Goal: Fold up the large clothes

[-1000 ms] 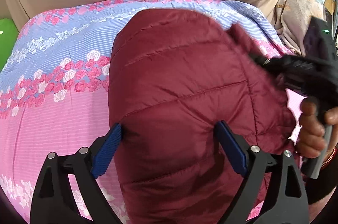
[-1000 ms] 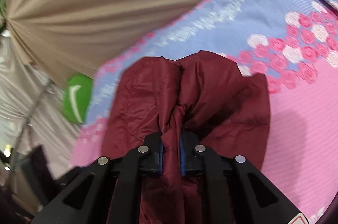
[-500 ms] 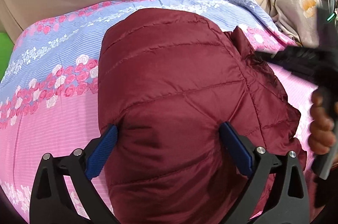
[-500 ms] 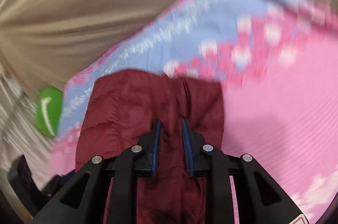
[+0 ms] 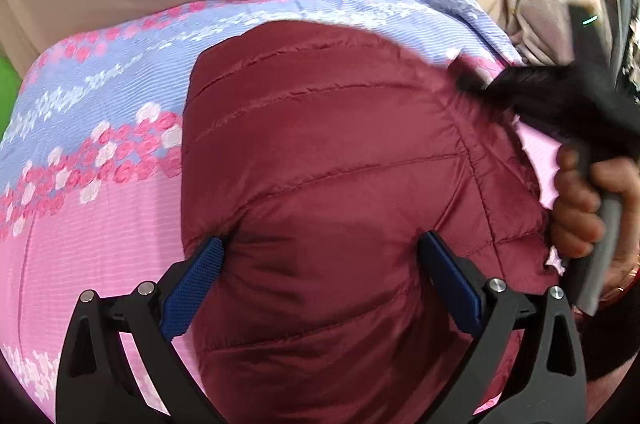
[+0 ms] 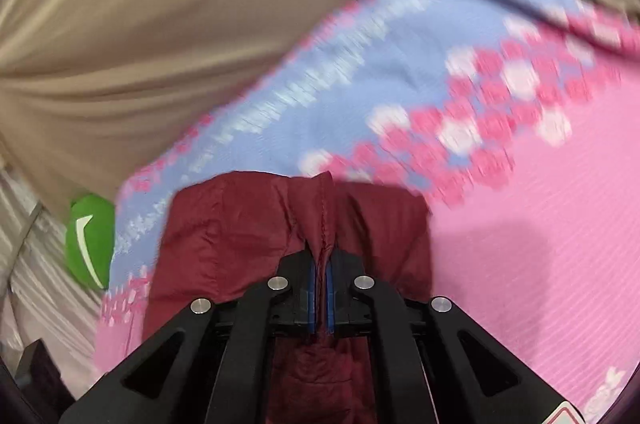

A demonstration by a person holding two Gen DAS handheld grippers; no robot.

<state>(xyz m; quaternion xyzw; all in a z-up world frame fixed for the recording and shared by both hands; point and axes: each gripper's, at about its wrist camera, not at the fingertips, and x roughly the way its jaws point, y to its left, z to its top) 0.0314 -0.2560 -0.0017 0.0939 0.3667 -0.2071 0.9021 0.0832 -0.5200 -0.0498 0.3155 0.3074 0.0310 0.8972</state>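
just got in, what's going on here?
A person is folding a maroon puffer jacket on a pink and blue floral sheet. The right gripper is shut on a pinched seam of the jacket. The left gripper is open, its fingers straddling the jacket's bulk without clamping it. The right-hand view is motion-blurred.

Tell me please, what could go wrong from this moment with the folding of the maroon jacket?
1. The right gripper is shut on only a thin ridge of the maroon jacket; the smooth fabric may slip out.
2. The left gripper is open with the puffy fold bulging between its fingers, so the fold may spring open.
3. The floral bedsheet may bunch if the jacket drags.
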